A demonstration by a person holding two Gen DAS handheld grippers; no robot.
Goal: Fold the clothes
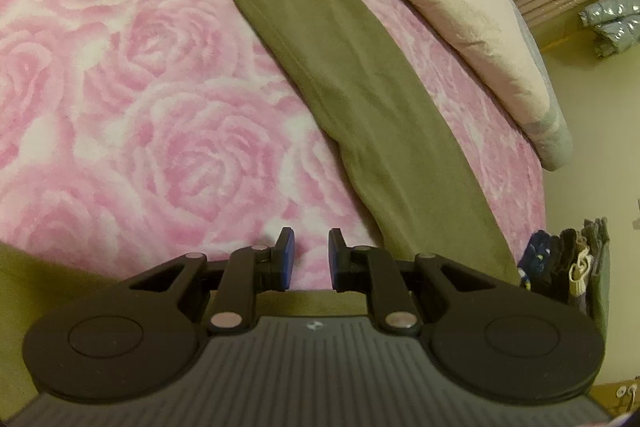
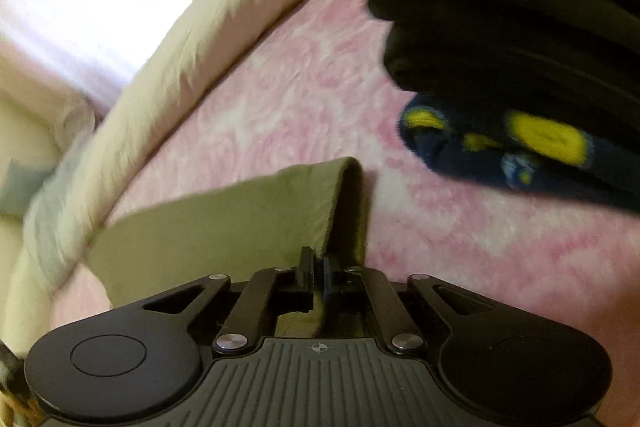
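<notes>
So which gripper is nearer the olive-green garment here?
Right. The right gripper is shut on the olive-green garment's edge. The left gripper is open, hovering over the pink rose blanket beside the cloth, not touching it.

The left gripper (image 1: 311,255) hangs low in its own wrist view with its jaws parted, a clear gap showing between the two blue-faced pads (image 1: 287,259), and nothing caught between them. Its black linkage arms spread evenly to either side of the ribbed grey body. The right gripper (image 2: 318,273) has its jaws drawn close together, the dark pads (image 2: 306,269) pinching a fold of olive-green cloth (image 2: 224,223) that rises out of the grip and spreads away to the left. Its view is smeared with motion blur. No hand, wrist or sleeve of the person shows in either view.
</notes>
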